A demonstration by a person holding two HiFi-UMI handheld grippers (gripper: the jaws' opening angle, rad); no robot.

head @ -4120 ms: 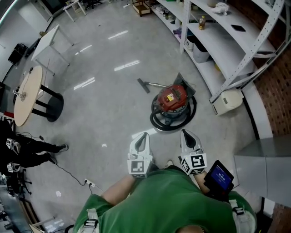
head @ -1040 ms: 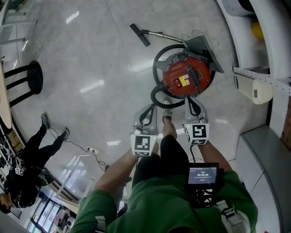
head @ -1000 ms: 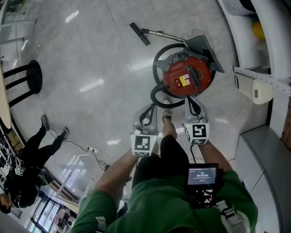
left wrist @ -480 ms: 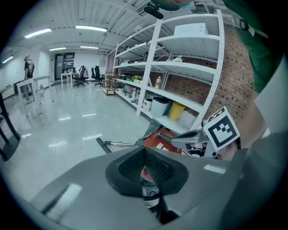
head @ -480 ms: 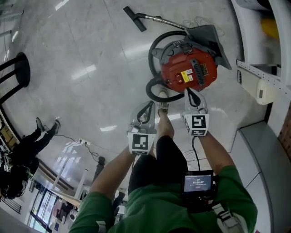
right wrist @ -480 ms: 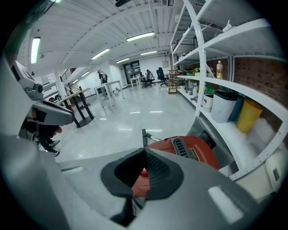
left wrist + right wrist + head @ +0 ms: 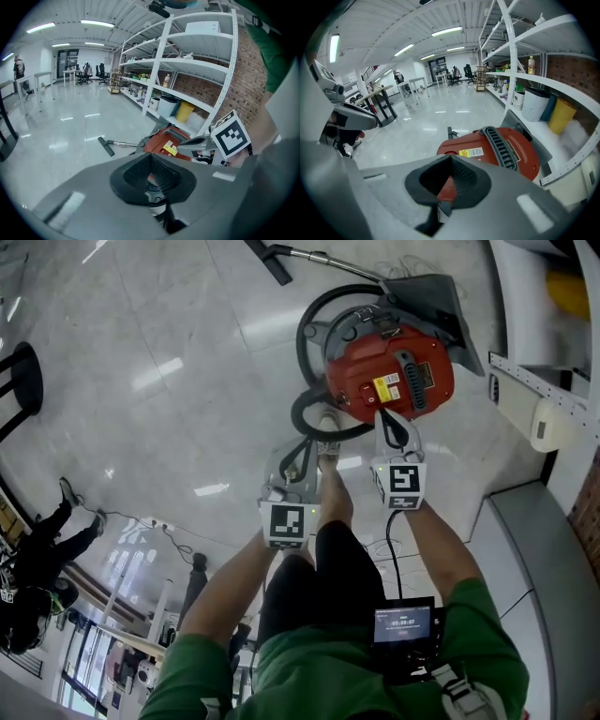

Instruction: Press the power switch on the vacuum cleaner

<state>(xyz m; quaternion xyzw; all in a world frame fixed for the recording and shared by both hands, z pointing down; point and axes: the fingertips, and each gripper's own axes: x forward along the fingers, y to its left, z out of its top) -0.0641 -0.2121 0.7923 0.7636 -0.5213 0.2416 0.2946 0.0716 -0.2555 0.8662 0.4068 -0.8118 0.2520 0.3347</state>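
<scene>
vacuum cleaner (image 7: 394, 371): right gripper (image 7: 384, 418) pointing at it, left gripper (image 7: 302, 448) alongside; jaws closed, empty.

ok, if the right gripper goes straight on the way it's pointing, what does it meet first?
The red vacuum cleaner: the right gripper, shut, aims at its near side. The gap looks short, but depth is unclear.

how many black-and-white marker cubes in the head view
2: one on the left gripper, over grey floor; one on the right gripper, by the red round vacuum cleaner. None looks hidden.
</scene>
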